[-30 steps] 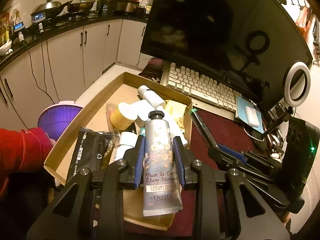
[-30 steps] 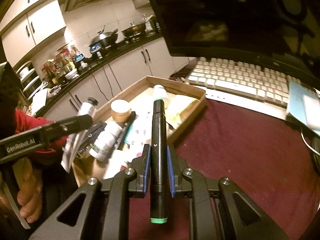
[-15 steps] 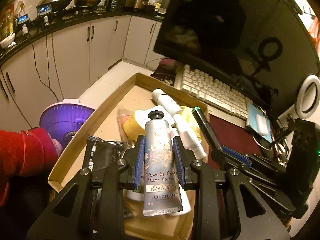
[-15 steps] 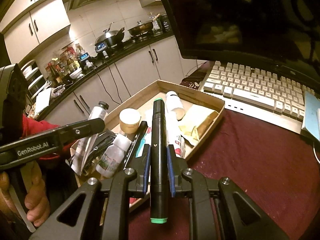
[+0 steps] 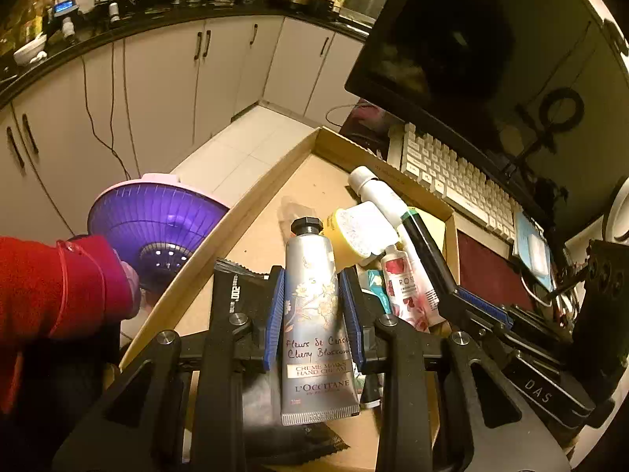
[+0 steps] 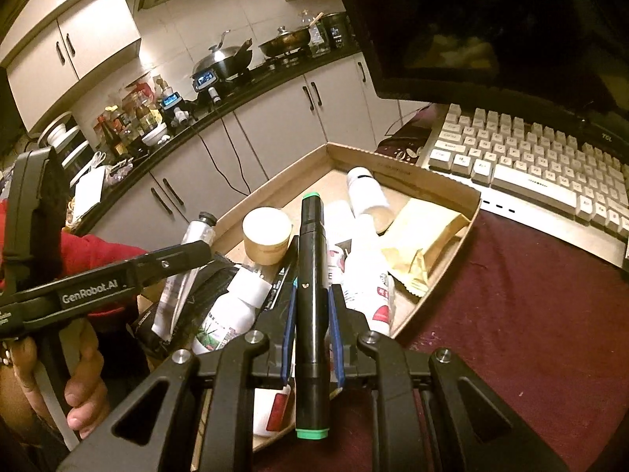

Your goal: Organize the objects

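Your left gripper [image 5: 313,314] clamps a silver L'Occitane hand cream tube [image 5: 317,326], cap pointing forward, above the near end of the cardboard tray [image 5: 251,204]. Your right gripper [image 6: 312,314] pinches a black marker with green ends [image 6: 311,306] over the same tray's near corner. Beyond lie a yellow jar [image 5: 350,232], a white bottle [image 6: 363,190] and a tan packet [image 6: 422,232]. Farther off sits a white keyboard [image 6: 542,157].

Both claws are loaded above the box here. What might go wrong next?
The cardboard box is already crowded, so dropping the hand cream tube from the left claw may leave it perched on other items. The right claw grips the black marker mid-barrel, and it could roll out over the low wall.
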Action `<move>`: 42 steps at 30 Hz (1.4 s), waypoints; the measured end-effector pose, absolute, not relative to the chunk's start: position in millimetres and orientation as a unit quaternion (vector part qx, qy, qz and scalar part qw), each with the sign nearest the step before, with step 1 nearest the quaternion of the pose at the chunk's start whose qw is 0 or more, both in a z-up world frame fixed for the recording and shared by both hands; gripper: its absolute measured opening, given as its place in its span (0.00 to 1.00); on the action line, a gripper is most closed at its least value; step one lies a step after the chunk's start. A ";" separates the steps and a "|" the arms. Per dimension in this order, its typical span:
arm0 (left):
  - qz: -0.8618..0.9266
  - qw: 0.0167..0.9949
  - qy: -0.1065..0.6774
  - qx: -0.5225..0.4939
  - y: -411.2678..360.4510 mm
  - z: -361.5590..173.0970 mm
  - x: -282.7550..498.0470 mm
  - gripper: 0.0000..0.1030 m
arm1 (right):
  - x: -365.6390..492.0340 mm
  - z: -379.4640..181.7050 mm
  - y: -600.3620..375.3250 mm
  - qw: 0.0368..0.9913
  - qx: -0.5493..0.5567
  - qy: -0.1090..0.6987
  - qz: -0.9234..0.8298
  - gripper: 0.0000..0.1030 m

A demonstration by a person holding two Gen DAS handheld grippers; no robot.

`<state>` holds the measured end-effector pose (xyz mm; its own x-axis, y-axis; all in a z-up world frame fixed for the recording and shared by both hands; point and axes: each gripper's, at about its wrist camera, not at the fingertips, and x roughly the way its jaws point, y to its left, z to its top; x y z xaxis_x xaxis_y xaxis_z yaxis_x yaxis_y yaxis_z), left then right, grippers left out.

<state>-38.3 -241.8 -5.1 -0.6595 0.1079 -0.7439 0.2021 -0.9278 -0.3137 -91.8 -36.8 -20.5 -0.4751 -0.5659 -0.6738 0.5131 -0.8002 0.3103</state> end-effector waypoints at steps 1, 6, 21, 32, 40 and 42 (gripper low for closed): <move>-0.891 0.027 0.189 0.412 -242.6 -6.0 -39.4 0.27 | -92.7 -21.3 -37.5 0.315 0.406 -0.035 -0.857 0.14; -0.883 0.046 0.191 0.427 -249.3 -16.1 -49.1 0.27 | -98.5 -24.4 -41.6 0.317 0.409 -0.034 -0.855 0.14; -0.871 0.089 0.160 0.455 -255.6 -34.0 -81.9 0.27 | -107.5 -30.4 -59.5 0.306 0.405 -0.008 -0.862 0.14; -0.885 0.117 0.106 0.438 -242.3 -26.3 -71.5 0.32 | -107.9 -35.0 -61.7 0.299 0.417 -0.011 -0.858 0.15; -0.903 0.145 0.033 0.403 -209.9 -3.2 -37.9 0.69 | -84.8 -22.8 -47.0 0.306 0.404 -0.023 -0.862 0.55; -0.903 0.151 0.005 0.401 -197.4 -1.1 -31.9 0.71 | -75.5 -18.6 -43.1 0.302 0.400 -0.026 -0.865 0.61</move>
<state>-31.9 -197.4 -1.1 -0.6324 -0.2691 -0.7264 0.2778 -0.9541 0.1117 -75.5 -43.1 -18.6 -0.4971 -0.5436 -0.6763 0.5016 -0.8160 0.2873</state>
